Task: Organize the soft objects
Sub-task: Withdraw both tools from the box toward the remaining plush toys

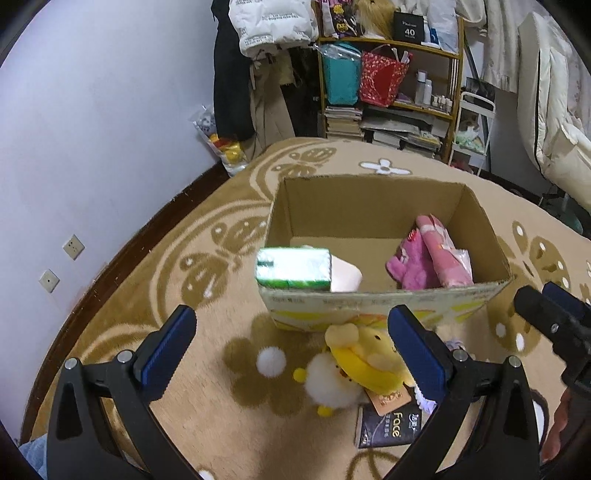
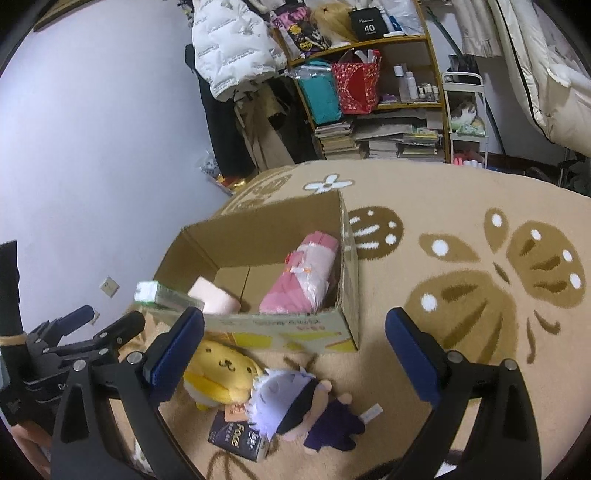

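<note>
A green pack (image 1: 293,267) was over the near left corner of the open cardboard box (image 1: 373,201), blurred, touching neither claw; whether it rested on the rim could not be told. Inside the box, a pale pink block (image 1: 345,277) lay at the near left just behind the pack, and a pink bundle (image 1: 445,251) in clear wrap lay along the right wall with a magenta plush (image 1: 412,266) against its left side. On the carpet (image 1: 147,295) just before the box's near wall lay a yellow dog plush (image 2: 221,376), face up in the right wrist view. A white pompom (image 1: 271,362) sat to its left in the left wrist view. Right of the dog lay a doll (image 2: 295,402) with pale hair, a black blindfold and dark purple clothes, and a dark tissue pack (image 2: 236,439) marked "Face" lay nearest, partly under both toys. The left claw (image 1: 291,347) hung above the toys, fingers spread wide, holding nothing. The right claw (image 2: 295,350) was likewise wide open and empty, over the doll and the box's near right corner. Beyond the carpet, a shelf (image 1: 391,81) with bags, bottles and stacked books stood against the far wall, beside hanging coats (image 1: 266,33).
</note>
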Demonstrator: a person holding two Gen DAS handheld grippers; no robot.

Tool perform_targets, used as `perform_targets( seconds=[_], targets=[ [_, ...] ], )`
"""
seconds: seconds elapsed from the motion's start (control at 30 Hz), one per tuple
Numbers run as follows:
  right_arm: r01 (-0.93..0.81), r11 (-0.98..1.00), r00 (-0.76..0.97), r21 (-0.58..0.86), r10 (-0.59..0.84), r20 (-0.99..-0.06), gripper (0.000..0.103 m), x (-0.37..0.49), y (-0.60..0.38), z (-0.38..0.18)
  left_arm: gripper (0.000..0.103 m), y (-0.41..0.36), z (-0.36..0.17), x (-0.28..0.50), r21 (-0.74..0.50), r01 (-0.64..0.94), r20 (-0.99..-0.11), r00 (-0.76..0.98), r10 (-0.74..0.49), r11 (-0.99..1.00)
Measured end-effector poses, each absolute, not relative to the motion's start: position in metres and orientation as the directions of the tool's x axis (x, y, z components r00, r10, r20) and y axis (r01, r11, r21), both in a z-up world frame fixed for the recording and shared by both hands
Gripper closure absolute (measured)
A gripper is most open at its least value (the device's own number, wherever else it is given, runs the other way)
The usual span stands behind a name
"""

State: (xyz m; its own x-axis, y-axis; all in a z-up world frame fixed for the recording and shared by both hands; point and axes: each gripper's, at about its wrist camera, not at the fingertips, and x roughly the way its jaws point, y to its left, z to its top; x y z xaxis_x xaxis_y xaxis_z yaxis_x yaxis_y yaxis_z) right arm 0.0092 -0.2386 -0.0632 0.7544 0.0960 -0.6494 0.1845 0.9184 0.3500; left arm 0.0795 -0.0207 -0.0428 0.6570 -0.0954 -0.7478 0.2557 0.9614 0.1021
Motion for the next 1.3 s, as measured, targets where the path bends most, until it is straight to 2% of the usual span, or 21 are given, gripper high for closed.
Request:
perform_targets(
  seconds=[0.43, 0.73, 1.3],
  targets=[
    [0.212, 0.929, 0.711, 0.303, 0.066, -0.7, 0.0, 0.005, -0.232, -0.078, 0.001, -0.035, -0.056, 0.072, 0.136, 0.288, -0.769, 0.635, -0.082, 0.948],
    [0.177, 0.953, 0.659, 0.246, 0.071, -0.749, 0.0, 0.014, -0.214, -0.094, 0.001, -0.044, -0.067, 0.075, 0.209, 0.298, -0.775, 0.631, -0.028, 0.931],
    [0.168, 0.958, 0.585, 0.233, 0.094, -0.806, 0.0, 0.024, -0.204, -0.121, 0.001, -0.043, -0.098, 0.092, 0.148, 0.282, -0.838, 0.544, -0.031, 0.948]
  ],
)
